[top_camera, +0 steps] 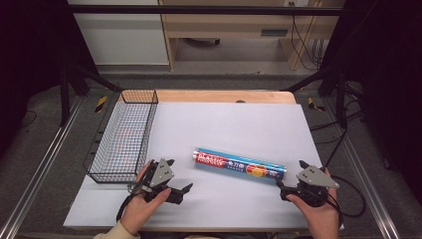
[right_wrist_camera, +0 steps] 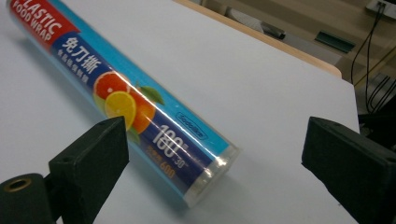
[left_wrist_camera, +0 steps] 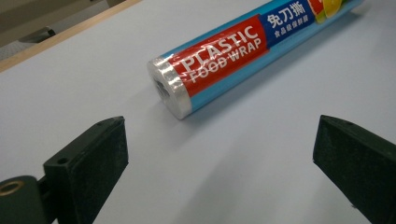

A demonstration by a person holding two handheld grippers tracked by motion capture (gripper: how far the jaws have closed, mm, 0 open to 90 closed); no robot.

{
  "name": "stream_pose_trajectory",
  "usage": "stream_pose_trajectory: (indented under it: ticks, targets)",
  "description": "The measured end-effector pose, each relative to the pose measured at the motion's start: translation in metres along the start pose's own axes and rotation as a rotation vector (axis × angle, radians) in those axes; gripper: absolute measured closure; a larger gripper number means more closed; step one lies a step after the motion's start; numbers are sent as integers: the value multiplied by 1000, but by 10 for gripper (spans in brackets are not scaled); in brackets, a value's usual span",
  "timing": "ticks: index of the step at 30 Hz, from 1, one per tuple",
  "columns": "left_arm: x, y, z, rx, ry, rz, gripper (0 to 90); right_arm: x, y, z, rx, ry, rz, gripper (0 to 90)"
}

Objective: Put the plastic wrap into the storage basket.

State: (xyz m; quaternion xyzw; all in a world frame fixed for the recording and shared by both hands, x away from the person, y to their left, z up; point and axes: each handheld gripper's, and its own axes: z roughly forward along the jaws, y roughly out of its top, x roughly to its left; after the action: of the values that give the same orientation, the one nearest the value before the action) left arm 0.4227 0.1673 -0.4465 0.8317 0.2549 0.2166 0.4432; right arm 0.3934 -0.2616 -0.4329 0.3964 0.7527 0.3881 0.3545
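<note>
Fingers of the left gripper [top_camera: 180, 175] stand wide apart with nothing between them; in the left gripper view the two black fingers [left_wrist_camera: 88, 161] frame bare counter, and the near end of the roll [left_wrist_camera: 243, 51] lies beyond them, not touched. Fingers of the right gripper [top_camera: 290, 175] are likewise spread and hold nothing; in the right gripper view the fingers [right_wrist_camera: 93, 158] sit either side of the roll's clear-capped right end [right_wrist_camera: 140, 107], which lies just ahead of them and closer to the left-hand finger, with a gap visible on both sides.

The roll [top_camera: 239, 165], a blue tube of plastic food wrap with a red label panel at its left end and a fruit picture toward its right, lies flat on the white counter [top_camera: 239, 124], slightly near of centre. Its long axis runs left to right, with the right end a little nearer than the left.

The left hand [top_camera: 144, 199] holds its gripper at the near left, just to the left of the roll's left end. The right hand [top_camera: 316, 206] holds its gripper at the near right, close to the roll's right end.

A black wire basket [top_camera: 124, 137] stands along the counter's left edge, beside and just beyond the left gripper. Its contents cannot be made out.
</note>
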Motion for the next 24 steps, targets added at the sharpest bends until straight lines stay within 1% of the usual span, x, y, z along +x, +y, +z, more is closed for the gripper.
stream_pose_trajectory:
  ticks: [1,2,3,4,6,7,9,11,12,13,14,15,16,18,19,21,22,23,24]
  targets:
    - [0,0,0,0,0,0,32,0,0,0,0,0,0,74]
    - [-1,-1,-2,1,-4,-2,32,5,5,0,11,12,-37,75]
    - [-1,-2,-3,2,-7,-5,32,7,7,-1,16,17,-56,74]
    - [-3,-5,-7,12,-14,-11,32,10,10,-1,31,42,-90,74]
    - [-4,-9,-13,17,-23,-18,33,13,16,-3,55,69,-135,77]
    - [-4,-11,-16,17,-28,-29,33,12,20,-3,76,89,-156,84]
    - [-5,-15,-22,12,-31,-46,33,8,31,-6,82,117,-196,111]
    - [-4,-17,-27,6,-25,-54,34,3,43,-6,107,142,-226,101]
    - [-4,-18,-29,4,-27,-54,34,1,48,-4,120,158,-234,103]
    - [-4,-18,-29,4,-27,-54,34,1,48,-4,120,158,-234,103]
    - [-2,-19,-31,6,-23,-58,34,-5,58,1,139,207,-235,115]
    - [-2,-19,-31,6,-23,-58,35,-5,58,1,139,207,-235,115]
    - [0,-19,-31,3,-17,-64,35,-9,64,10,169,250,-255,157]
    - [0,-19,-32,2,-13,-66,36,-12,69,20,201,275,-292,127]
    - [0,-19,-33,1,-12,-64,36,-13,70,27,228,296,-299,118]
    - [-1,-18,-32,2,-19,-61,36,-15,71,40,280,336,-308,180]
    - [-1,-18,-32,2,-19,-61,36,-15,71,46,287,350,-313,178]
    - [-1,-18,-31,10,-24,-52,36,-16,72,52,315,369,-317,164]
    - [-1,-18,-31,10,-24,-52,36,-16,72,52,315,369,-317,164]
